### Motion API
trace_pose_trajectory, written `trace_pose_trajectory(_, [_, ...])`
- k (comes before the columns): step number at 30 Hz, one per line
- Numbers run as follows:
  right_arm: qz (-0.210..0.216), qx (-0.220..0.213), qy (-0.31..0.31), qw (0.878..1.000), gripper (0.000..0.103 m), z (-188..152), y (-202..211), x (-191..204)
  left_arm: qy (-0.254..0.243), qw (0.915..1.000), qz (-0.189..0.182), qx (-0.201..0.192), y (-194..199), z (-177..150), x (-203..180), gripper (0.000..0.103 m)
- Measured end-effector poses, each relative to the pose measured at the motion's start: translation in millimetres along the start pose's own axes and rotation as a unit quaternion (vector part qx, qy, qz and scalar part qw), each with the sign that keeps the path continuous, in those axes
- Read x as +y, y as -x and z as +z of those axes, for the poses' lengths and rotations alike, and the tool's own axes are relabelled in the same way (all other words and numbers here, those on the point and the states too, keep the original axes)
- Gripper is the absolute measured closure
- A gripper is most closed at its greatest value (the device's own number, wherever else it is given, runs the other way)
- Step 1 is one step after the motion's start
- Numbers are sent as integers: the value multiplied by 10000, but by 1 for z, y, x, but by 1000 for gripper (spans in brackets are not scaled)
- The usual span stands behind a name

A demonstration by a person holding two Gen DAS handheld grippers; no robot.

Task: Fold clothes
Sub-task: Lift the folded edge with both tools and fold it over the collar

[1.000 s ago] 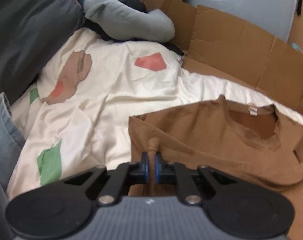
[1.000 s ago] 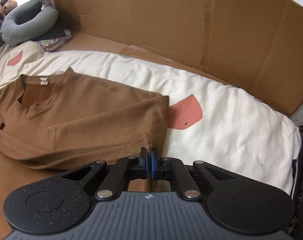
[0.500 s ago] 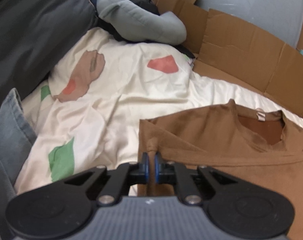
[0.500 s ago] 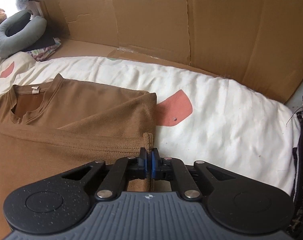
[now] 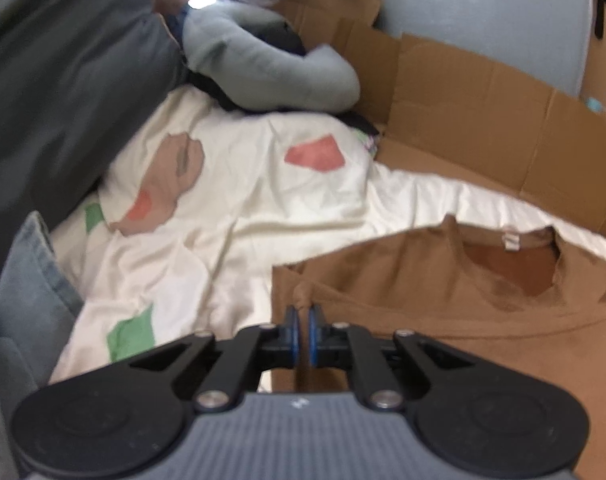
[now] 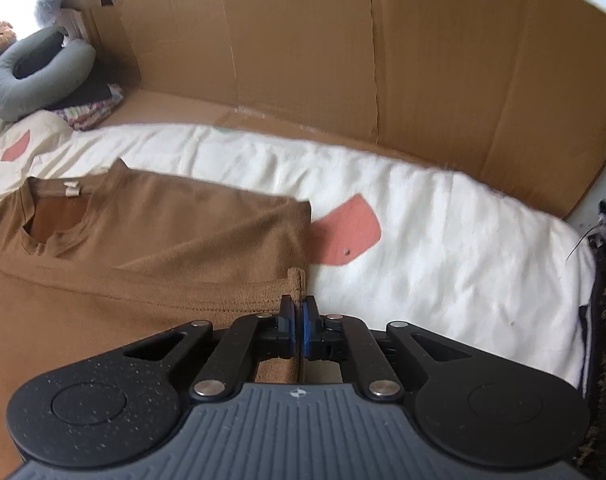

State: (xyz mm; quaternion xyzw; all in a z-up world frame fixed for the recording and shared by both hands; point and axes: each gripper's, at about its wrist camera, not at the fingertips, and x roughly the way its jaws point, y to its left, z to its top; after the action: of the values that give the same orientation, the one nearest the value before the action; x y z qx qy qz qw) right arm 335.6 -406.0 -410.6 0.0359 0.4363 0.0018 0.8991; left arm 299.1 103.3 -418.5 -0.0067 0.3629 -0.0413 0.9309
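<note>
Both hand-held grippers pinch the hem corners of a brown T-shirt, mid-fold over a bed.

The left hand-held gripper (image 5: 303, 330) is clamped on a bunched corner of the brown T-shirt (image 5: 443, 296); the right hand-held gripper (image 6: 299, 328) is likewise closed on the opposite hem corner. The shirt lies on the patterned cream duvet (image 5: 263, 208), collar toward the cardboard wall (image 6: 343, 60), lower half doubled up over the chest. Risks, as I judge them: each pinch holds only a little cloth, so a tug could pull a corner free; uneven travel between the hands would skew the fold; dragging could ruck the soft duvet and wrinkle the shirt. The neck label (image 6: 71, 188) is too small to read; no other writing shows.
</note>
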Motion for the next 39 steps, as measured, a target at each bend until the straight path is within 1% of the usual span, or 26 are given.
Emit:
trace_pose_trajectory(10, [-21, -549, -220, 9982, 101, 7, 47, -3, 210, 9980, 1, -602, 49, 16, 6, 98])
trace_pose_trajectory(18, [-32, -944, -231, 9953, 101, 20, 73, 5, 167, 9956, 27, -924, 74, 32, -1, 99])
trace_pose_trajectory(25, [-143, -1033, -376, 9938, 101, 38, 75, 4, 191, 9948, 13, -1003, 74, 45, 0, 99])
trace_pose_trajectory(28, [-147, -1145, -407, 9925, 101, 47, 77, 7, 175, 9941, 64, -1066, 72, 51, -3, 99])
trace_pose_trajectory(32, [-174, -1273, -406, 9909, 101, 61, 79, 9, 346, 9926, 63, -1159, 72, 62, -2, 99])
trace_pose_trajectory(34, [-184, -1316, -411, 9903, 101, 68, 79, 10, 367, 9919, 122, -1210, 71, 67, -4, 99])
trace_pose_trajectory(39, [-215, -1331, -329, 9903, 101, 82, 72, 14, 263, 9915, 206, -1254, 62, 79, -5, 99])
